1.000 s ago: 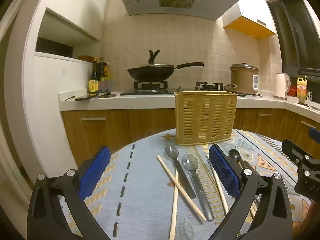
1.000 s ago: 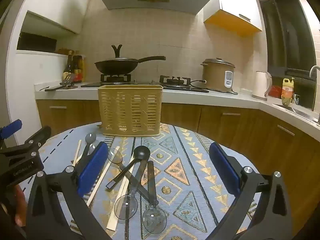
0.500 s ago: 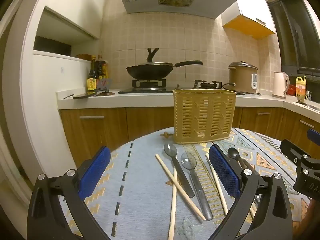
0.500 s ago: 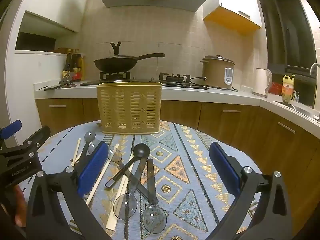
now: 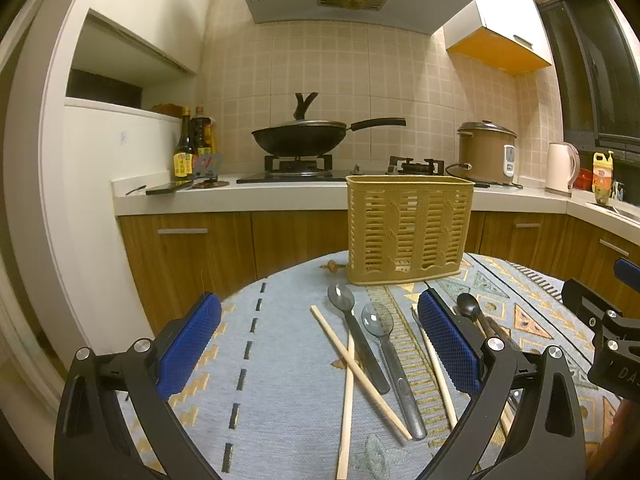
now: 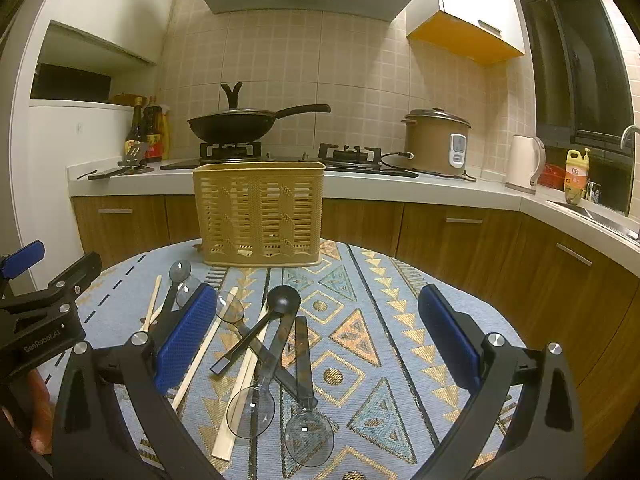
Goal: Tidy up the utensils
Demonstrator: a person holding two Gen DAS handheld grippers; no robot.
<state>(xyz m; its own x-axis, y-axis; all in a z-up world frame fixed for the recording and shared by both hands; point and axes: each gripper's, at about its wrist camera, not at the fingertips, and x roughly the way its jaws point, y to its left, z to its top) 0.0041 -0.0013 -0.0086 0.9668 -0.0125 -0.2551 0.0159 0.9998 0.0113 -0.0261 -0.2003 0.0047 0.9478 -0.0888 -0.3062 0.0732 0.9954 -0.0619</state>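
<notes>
Poised spread and empty over scattered spoons [image 6: 276, 320] and chopsticks [image 5: 356, 368] (basket [image 6: 260, 212] unfilled), awaiting a first pinch: both hand-held grippers [image 5: 320, 352] [image 6: 316, 344].

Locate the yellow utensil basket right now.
The yellow utensil basket stands upright at the table's far edge, centre-left in the right wrist view, just beyond the scattered spoons.

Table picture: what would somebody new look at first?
Probably the messy pile of clear and black plastic spoons and wooden chopsticks lying crossed on the patterned blue tablecloth. Behind them stands the tall yellow slotted plastic basket, and a black wok sits on the stove beyond.
</notes>
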